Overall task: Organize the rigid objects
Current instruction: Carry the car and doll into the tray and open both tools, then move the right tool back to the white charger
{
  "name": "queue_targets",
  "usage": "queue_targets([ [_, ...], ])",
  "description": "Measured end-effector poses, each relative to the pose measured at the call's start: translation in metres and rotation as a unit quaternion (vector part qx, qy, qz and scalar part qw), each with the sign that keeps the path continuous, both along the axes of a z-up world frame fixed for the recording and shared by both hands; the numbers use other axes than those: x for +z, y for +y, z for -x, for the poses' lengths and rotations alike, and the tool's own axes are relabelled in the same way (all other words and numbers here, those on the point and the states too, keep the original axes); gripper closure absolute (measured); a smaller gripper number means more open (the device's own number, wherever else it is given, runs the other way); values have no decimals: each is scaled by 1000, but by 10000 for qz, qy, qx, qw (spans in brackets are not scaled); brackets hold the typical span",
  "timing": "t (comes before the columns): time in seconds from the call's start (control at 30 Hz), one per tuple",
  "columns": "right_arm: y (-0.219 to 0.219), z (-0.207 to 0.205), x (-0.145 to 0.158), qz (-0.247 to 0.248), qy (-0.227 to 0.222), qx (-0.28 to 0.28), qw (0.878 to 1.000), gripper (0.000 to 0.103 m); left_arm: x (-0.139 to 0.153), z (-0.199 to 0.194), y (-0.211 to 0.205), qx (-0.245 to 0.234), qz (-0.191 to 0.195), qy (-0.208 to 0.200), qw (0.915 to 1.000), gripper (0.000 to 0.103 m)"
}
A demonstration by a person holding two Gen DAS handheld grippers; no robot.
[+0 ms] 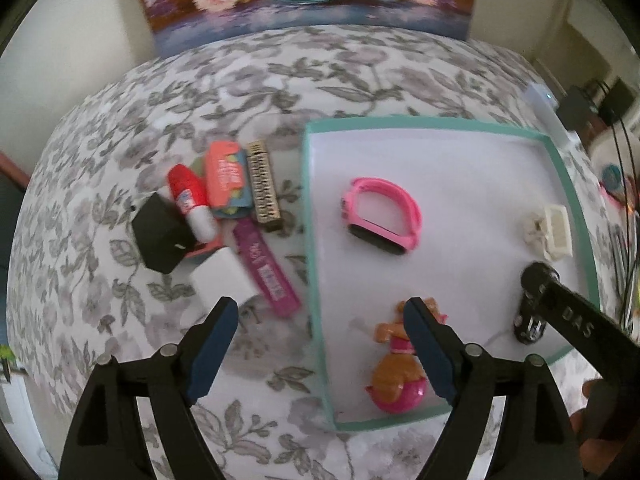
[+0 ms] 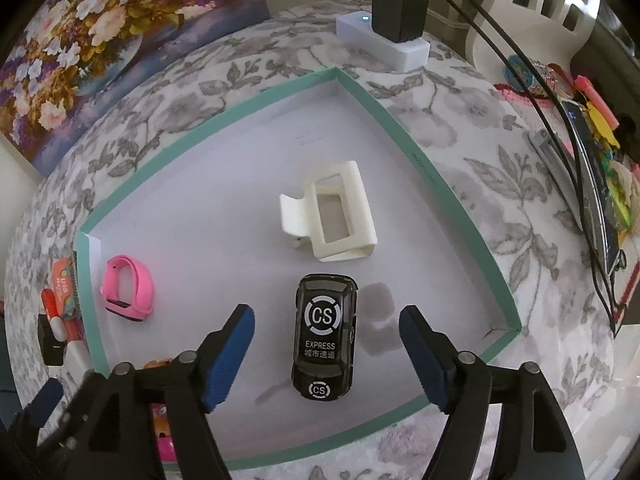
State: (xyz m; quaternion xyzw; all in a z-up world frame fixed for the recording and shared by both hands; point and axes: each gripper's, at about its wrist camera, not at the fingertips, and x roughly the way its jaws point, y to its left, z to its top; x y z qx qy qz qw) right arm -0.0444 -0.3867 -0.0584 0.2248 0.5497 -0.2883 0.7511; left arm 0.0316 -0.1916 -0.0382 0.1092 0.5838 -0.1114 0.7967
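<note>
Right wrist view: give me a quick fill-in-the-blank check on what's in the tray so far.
The black toy car lies between the right gripper's ____ jaws.
The cream hair claw clip sits inside the ____-rimmed tray.
The smart band in the tray is ____.

Missing: open; teal; pink

A floral cloth [image 1: 240,92] covers the table. Beyond the tongs a flower painting [image 2: 100,40] leans on a cream wall [image 1: 60,60]. Far right, a white power strip [image 2: 384,40] holds a black charger [image 2: 400,8].
</note>
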Motion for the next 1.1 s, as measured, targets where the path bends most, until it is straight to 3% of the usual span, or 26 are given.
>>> queue_targets([
  [0.23, 2, 0, 2, 85, -20, 15, 10000, 12, 2, -12, 20, 387, -39, -126, 9992, 15],
  [0.37, 7, -4, 3, 171, -20, 142, 9998, 0, 1, -18, 29, 570, -16, -113, 9983, 3],
  [0.77, 18, -7, 16, 274, -261, 256, 9990, 0, 7, -35, 65, 1045, 256, -95, 9941, 3],
  [0.97, 39, -17, 37, 349, -765, 467, 9954, 0, 26, -51, 117, 1660, 435, -360, 9845, 3],
  [1.1, 62, -30, 44, 365, -975, 722, 9919, 0, 34, -59, 151, 1958, 344, -518, 9787, 3],
])
